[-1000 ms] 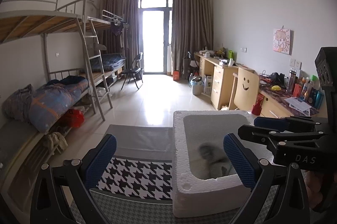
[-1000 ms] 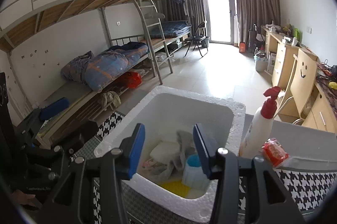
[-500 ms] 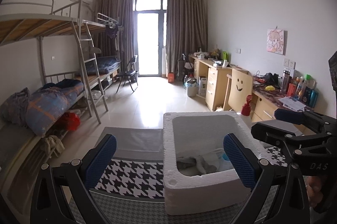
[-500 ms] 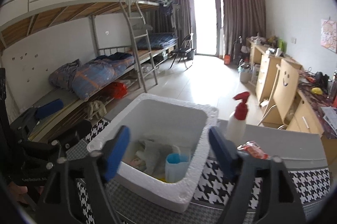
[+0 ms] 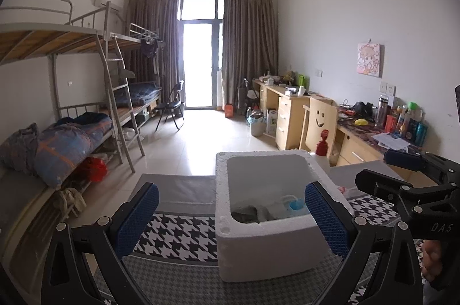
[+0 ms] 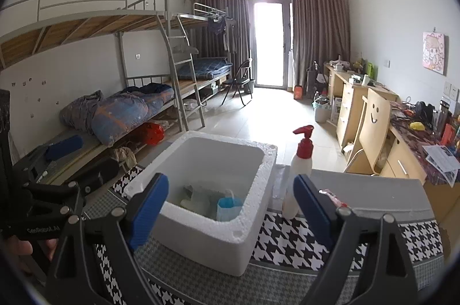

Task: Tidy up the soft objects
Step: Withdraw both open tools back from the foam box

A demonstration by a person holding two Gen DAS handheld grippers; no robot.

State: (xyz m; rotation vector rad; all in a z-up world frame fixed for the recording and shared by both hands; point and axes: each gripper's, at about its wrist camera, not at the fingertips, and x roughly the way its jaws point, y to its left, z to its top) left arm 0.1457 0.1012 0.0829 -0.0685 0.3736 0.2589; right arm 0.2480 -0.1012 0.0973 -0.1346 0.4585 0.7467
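A white foam box (image 5: 267, 241) stands on the houndstooth-patterned table (image 5: 184, 236); it also shows in the right wrist view (image 6: 218, 241). Inside lie a grey cloth (image 5: 247, 216), white soft items (image 6: 201, 198) and a blue mask-like item (image 6: 228, 207). My left gripper (image 5: 230, 221) is open and empty, held back in front of the box. My right gripper (image 6: 230, 207) is open and empty, also in front of the box, and shows in the left wrist view (image 5: 402, 173) at the right.
A white spray bottle with a red top (image 6: 300, 170) stands right of the box, with a red-and-clear packet (image 6: 333, 197) beside it. Bunk beds (image 5: 72, 132) line the left wall and desks (image 5: 290, 115) the right.
Both grippers have pulled back and up from the box. The right gripper's jaws have opened wide. The box looks smaller and farther away in both views.
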